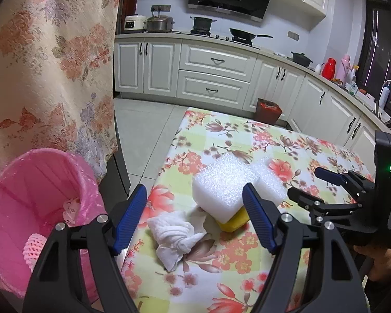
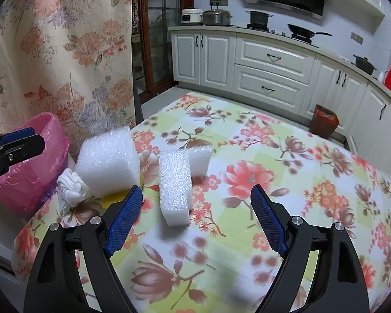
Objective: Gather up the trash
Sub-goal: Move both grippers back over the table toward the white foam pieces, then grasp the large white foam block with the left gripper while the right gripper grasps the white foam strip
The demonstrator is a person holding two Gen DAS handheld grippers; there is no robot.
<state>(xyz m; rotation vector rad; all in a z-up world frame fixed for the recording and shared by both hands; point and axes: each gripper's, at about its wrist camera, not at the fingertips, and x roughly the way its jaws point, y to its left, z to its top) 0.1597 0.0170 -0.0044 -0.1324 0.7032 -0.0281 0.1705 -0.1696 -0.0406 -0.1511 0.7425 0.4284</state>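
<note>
On the floral table [image 2: 247, 234], the trash is all sitting bunched at the corner nearest the pink bin [image 1: 39, 187], which makes sense since the bin is standing just off that table edge, lined with a pink bag and already holding a few scraps. The left gripper [image 1: 195, 216] is hanging over that corner with its jaws spread and nothing between the pads; it's pointing down at the tissue wad [image 1: 174, 237], so I'm guessing that's its pick. Right behind the wad, a foam block [image 1: 221, 190] is resting on top of something yellow [image 1: 234, 223], can't tell what exactly.

The right gripper [image 2: 195, 221] is also standing wide open and empty, lining up on the L-shaped foam [image 2: 177, 182] lying flat nearer the middle of the table. The long leg of that piece is running roughly along the gripper's line, so closing across its narrow width looks like the easy way in.

Both hands seem to be working one piece each, keeping them out of each other's way.
</note>
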